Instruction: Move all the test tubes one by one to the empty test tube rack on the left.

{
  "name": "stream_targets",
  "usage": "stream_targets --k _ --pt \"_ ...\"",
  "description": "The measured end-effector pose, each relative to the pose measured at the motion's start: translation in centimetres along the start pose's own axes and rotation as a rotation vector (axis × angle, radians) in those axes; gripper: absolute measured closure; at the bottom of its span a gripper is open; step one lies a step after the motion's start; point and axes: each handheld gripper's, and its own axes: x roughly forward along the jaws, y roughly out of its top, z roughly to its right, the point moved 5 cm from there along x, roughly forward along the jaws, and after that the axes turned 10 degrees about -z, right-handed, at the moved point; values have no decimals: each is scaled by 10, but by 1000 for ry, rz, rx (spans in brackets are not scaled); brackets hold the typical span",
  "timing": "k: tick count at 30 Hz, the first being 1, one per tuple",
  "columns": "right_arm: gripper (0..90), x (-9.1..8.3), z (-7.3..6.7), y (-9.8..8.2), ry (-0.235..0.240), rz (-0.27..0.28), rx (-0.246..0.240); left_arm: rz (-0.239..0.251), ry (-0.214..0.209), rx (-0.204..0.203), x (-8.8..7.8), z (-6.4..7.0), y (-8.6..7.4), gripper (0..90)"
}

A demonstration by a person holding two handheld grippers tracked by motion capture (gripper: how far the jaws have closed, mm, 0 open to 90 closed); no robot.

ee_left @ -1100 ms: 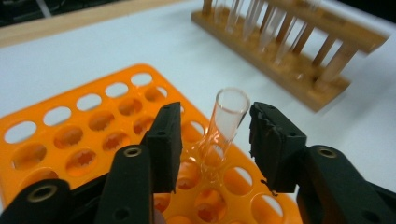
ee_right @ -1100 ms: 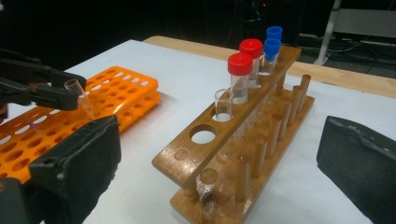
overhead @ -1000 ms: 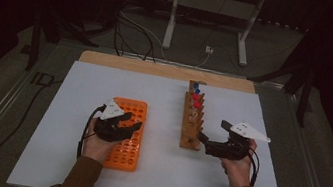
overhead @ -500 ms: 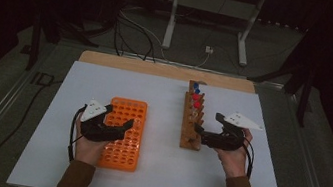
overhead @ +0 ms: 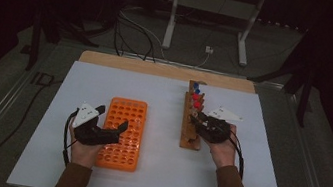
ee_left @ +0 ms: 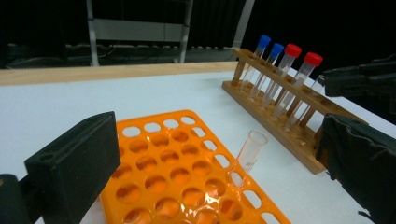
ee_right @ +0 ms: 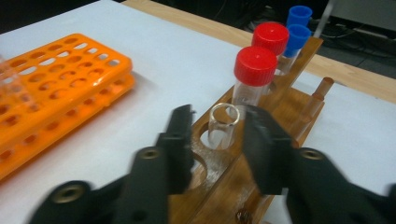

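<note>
Step in hand, as judged: picking an uncapped tube point(ee_right: 224, 125) out of the wooden rack point(ee_right: 299, 100) for transfer to the orange rack point(overhead: 123, 132).

Right gripper point(ee_right: 218, 135): jaws apart, one on each side of the open tube, not yet clamped. Gap to the glass looks small; contact on the right-hand jaw hard to call, edges blurred. Tube upright in its hole, just in front of the near red-capped tube point(ee_right: 254, 74). Behind it a second red cap point(ee_right: 271, 39), then two blue caps point(ee_right: 299, 23).

Left gripper point(ee_left: 215, 172): jaws wide apart, holding nothing, hovering low over the near end of the orange rack point(ee_left: 187, 172). One bare tube point(ee_left: 250, 151) already standing in an edge hole there, slightly tilted.

Next move, probably: close on the tube below its rim, gently, since it's thin-walled and slippery; then lift straight up to clear the hole without knocking the capped neighbour. Then across to a free hole in the orange rack.

View differences:
- Right gripper view gives the jaw-to-tube alignment and the empty holes in the wooden rack nearest the gripper.
- Left gripper view gives the tube seated in the orange rack and a side look at the capped row point(ee_left: 285, 77) leaning in the wooden rack point(ee_left: 280, 116).
- High view gives layout: both racks lengthwise on the white table point(overhead: 163, 98), well apart, left gripper point(overhead: 110, 130) at the orange rack's near left, right gripper point(overhead: 198, 121) at the wooden rack's point(overhead: 190, 127) near end. Clear tubes too faint to make out there.
</note>
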Motion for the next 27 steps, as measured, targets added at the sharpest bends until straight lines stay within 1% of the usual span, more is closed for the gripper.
stream_targets --k 2,4,6,7,8,12,14,16,20,23,24,27 --pt "731 2 2 1 2 10 17 -7 0 -2 2 -1 -2 6" --pt "759 4 2 1 6 6 20 -6 -2 -3 2 0 -2 6" --pt "759 5 3 1 7 11 20 -8 -3 -4 2 0 -2 6" --pt "756 6 3 2 9 7 22 -10 0 -4 3 0 -2 7" --pt "735 8 2 2 9 -4 16 -12 -1 -6 3 0 -3 7" --pt "748 13 0 1 8 -18 9 -13 -1 -10 3 -1 -4 8" --pt "754 15 0 1 13 -13 14 -17 -1 -13 4 -2 -4 8" --pt "757 16 -1 2 6 -11 15 -17 -3 -17 4 -2 -4 8" --pt "759 17 0 2 1 -11 23 -13 -6 -19 3 -3 -4 8" --pt "764 17 -1 2 -7 -14 19 -13 -6 -16 3 -3 -4 8" --pt "765 17 -1 3 -13 -14 11 -16 -5 -15 3 -3 -4 8" --pt "766 14 -2 2 -15 -12 8 -32 -12 -17 5 -4 -6 7"
